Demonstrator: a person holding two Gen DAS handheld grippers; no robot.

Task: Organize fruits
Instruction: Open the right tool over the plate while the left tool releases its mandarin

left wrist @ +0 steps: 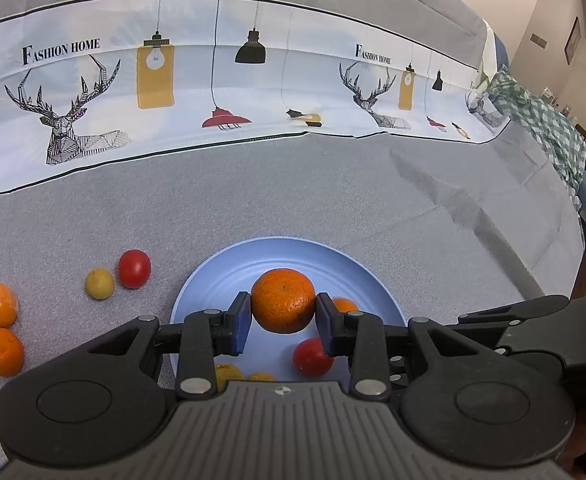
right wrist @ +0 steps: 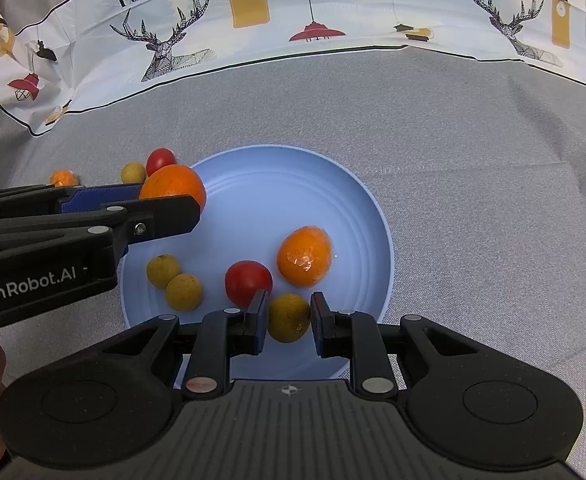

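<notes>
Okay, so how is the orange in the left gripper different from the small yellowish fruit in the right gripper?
The orange is bright orange; the yellowish fruit is dull yellow-green with brown specks. The orange looks clearly larger than the yellowish fruit. The orange, in the left gripper, sits above the blue plate's left rim, while the yellowish fruit, in the right gripper, sits over the plate's near part. Both are round and clamped between blue pads.

Glossy blue plate (right wrist: 377, 216), matt woven cloth (right wrist: 473, 152)
</notes>
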